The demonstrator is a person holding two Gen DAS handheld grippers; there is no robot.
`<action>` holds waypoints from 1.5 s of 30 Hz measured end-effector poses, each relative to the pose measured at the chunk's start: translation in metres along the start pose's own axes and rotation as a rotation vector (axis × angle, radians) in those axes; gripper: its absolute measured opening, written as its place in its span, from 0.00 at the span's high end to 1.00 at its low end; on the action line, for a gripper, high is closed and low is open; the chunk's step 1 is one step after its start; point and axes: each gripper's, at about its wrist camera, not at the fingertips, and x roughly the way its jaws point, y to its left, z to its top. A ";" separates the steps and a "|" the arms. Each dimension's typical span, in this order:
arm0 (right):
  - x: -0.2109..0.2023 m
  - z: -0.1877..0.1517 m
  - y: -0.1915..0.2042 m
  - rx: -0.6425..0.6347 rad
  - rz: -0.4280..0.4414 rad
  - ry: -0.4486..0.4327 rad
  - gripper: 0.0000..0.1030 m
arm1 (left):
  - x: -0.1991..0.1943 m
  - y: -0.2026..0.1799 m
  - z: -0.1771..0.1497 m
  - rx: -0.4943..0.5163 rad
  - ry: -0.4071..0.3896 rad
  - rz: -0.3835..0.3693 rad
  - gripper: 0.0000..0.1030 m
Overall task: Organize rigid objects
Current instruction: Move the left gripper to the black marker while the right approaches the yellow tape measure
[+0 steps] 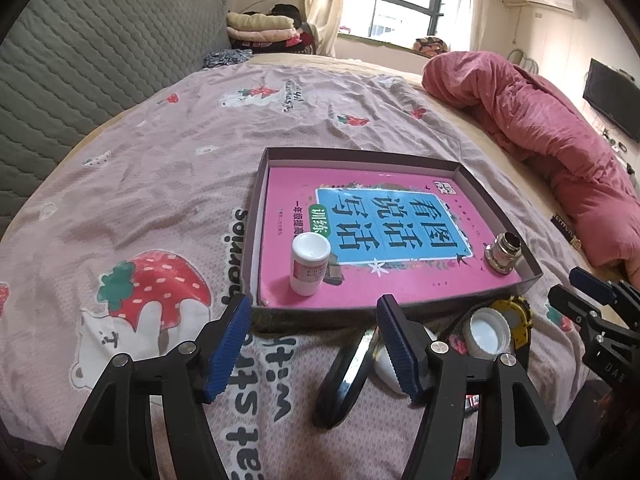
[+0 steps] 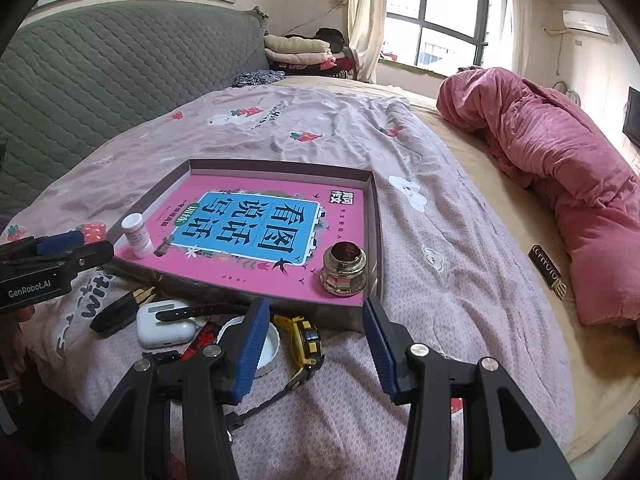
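Tray (image 2: pixel 376 216): one shallow cardboard box on the bedspread (image 1: pixel 160 168), lined by one pink book (image 2: pixel 248 264). Inside stand one white pill bottle (image 1: pixel 310 266) and one brass-collared glass jar (image 2: pixel 343 270). Left gripper (image 1: pixel 314 344) and right gripper (image 2: pixel 314 352): fingers spread, both empty, just before the tray.

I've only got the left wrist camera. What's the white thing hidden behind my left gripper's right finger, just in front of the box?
Observer: A white earbud case, lying on the bedspread with a black strap across it.
Operator: And the yellow thing behind the white lid?
Observer: A yellow watch, lying beside the white lid, outside the box.
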 end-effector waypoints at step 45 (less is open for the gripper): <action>0.000 -0.028 -0.005 0.044 0.028 0.108 0.53 | 0.012 -0.015 -0.040 0.053 0.204 -0.026 0.35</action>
